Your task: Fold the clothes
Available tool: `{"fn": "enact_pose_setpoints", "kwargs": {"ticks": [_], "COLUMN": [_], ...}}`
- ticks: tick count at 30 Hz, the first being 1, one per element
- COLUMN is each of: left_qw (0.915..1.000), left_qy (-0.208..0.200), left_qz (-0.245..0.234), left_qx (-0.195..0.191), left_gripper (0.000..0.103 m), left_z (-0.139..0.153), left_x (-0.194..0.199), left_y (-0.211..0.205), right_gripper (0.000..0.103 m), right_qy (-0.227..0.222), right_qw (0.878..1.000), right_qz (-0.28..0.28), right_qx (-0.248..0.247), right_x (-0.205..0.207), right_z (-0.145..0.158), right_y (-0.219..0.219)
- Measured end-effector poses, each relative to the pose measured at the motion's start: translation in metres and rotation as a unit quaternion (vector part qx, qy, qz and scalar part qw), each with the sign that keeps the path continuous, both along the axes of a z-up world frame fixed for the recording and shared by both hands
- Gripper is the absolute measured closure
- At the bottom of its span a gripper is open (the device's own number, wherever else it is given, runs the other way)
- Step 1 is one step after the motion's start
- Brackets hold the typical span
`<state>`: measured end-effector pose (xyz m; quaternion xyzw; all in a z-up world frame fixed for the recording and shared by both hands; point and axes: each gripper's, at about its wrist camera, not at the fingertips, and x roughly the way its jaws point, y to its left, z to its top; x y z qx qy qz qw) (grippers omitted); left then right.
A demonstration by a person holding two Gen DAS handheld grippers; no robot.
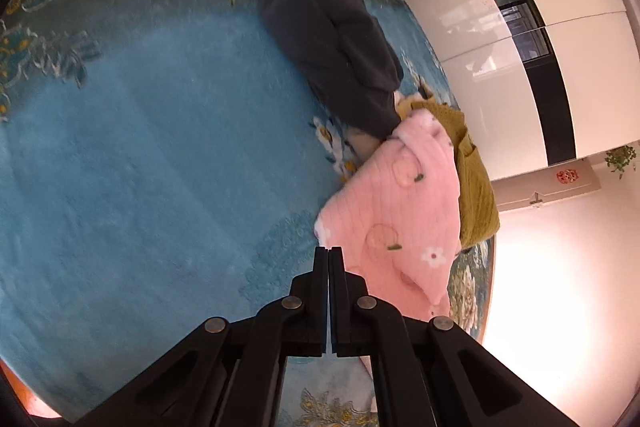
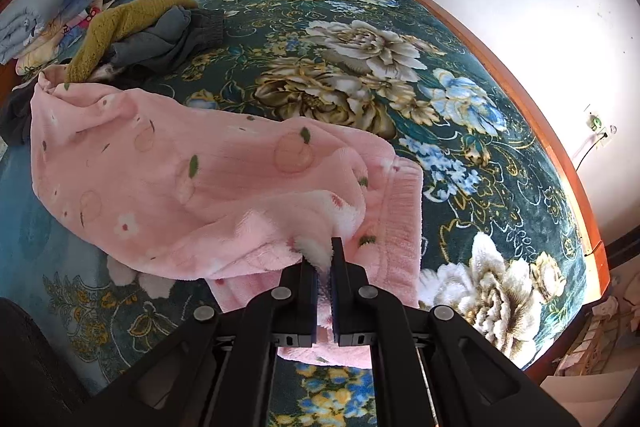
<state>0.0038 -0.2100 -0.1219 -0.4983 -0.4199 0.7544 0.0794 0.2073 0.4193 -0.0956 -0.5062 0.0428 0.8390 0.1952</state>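
On the bed (image 2: 460, 75), spread with a plush teal blanket of large woven flowers, a pink fleece garment (image 2: 168, 179) lies rumpled, printed with peaches, leaves and small white blossoms, its ribbed hem turned up. The right gripper (image 2: 325, 253) pinches a fluffy fold of it between closed fingers. The left gripper (image 1: 328, 251) is closed on nothing, hovering beside the garment's edge. Only the left view shows the dark grey garment (image 1: 336, 43) laid out long; the right view shows the mustard knit (image 2: 120, 27) heaped on grey clothes, folded quilts (image 2: 52, 7) and the wooden bed frame (image 2: 532, 107).
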Motion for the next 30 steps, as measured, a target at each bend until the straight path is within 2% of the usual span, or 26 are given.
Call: {"fn": "enact_pose_setpoints", "kwargs": {"ticks": [3, 4, 5, 7, 9, 12, 13, 16, 18, 19, 21, 22, 25, 28, 30], "left_qw": [0.9991, 0.9987, 0.9984, 0.9977, 0.9967, 0.995, 0.9942, 0.9905, 0.9876, 0.9863, 0.9866, 0.9869, 0.9921, 0.995, 0.997], "left_qy": [-0.035, -0.043, -0.05, -0.06, -0.069, -0.092, -0.102, -0.117, -0.108, -0.107, -0.111, -0.113, -0.097, -0.076, -0.05], "left_qz": [-0.019, -0.023, -0.023, -0.025, -0.029, -0.035, -0.033, 0.005, 0.021, 0.021, 0.016, 0.014, 0.013, 0.017, 0.014], "left_qx": [0.013, 0.012, 0.012, 0.022, 0.032, 0.012, 0.008, 0.072, 0.113, 0.124, 0.118, 0.114, 0.077, 0.063, 0.058], "left_gripper": [0.095, 0.086, 0.07, 0.056, 0.056, 0.055, 0.055, 0.058, 0.059, 0.064, 0.082, 0.095, 0.099, 0.1, 0.101], "left_z": [-0.02, -0.022, -0.028, -0.04, -0.055, -0.081, -0.089, -0.108, -0.114, -0.116, -0.115, -0.115, -0.107, -0.094, -0.072], "left_x": [-0.018, -0.018, -0.025, -0.041, -0.053, -0.07, -0.074, -0.073, -0.07, -0.069, -0.068, -0.068, -0.059, -0.048, -0.043], "left_y": [0.024, 0.036, 0.043, 0.062, 0.074, 0.087, 0.089, 0.083, 0.083, 0.085, 0.09, 0.092, 0.1, 0.105, 0.105], "right_gripper": [0.098, 0.098, 0.098, 0.098, 0.098, 0.098, 0.098, 0.098, 0.098, 0.098, 0.098, 0.098, 0.098, 0.098, 0.098], "right_qy": [-0.003, -0.006, -0.01, -0.021, -0.032, -0.048, -0.053, -0.069, -0.076, -0.078, -0.082, -0.083, -0.086, -0.081, -0.072], "right_qw": [1.0, 1.0, 1.0, 1.0, 0.999, 0.998, 0.998, 0.997, 0.996, 0.996, 0.996, 0.996, 0.996, 0.996, 0.997], "right_qz": [-0.009, -0.011, -0.013, -0.017, -0.022, -0.028, -0.03, -0.037, -0.037, -0.035, -0.033, -0.032, -0.029, -0.028, -0.029], "right_qx": [-0.006, -0.008, -0.008, -0.01, -0.013, -0.017, -0.018, -0.022, -0.023, -0.023, -0.023, -0.023, -0.026, -0.029, -0.031], "right_x": [0.004, 0.005, 0.005, 0.005, 0.003, 0.0, -0.001, -0.004, -0.007, -0.009, -0.013, -0.015, -0.017, -0.016, -0.013], "right_z": [-0.001, -0.002, -0.005, -0.011, -0.016, -0.024, -0.027, -0.035, -0.038, -0.038, -0.04, -0.041, -0.044, -0.043, -0.039], "right_y": [0.007, 0.009, 0.012, 0.016, 0.019, 0.023, 0.025, 0.029, 0.03, 0.03, 0.03, 0.029, 0.027, 0.026, 0.025]}}
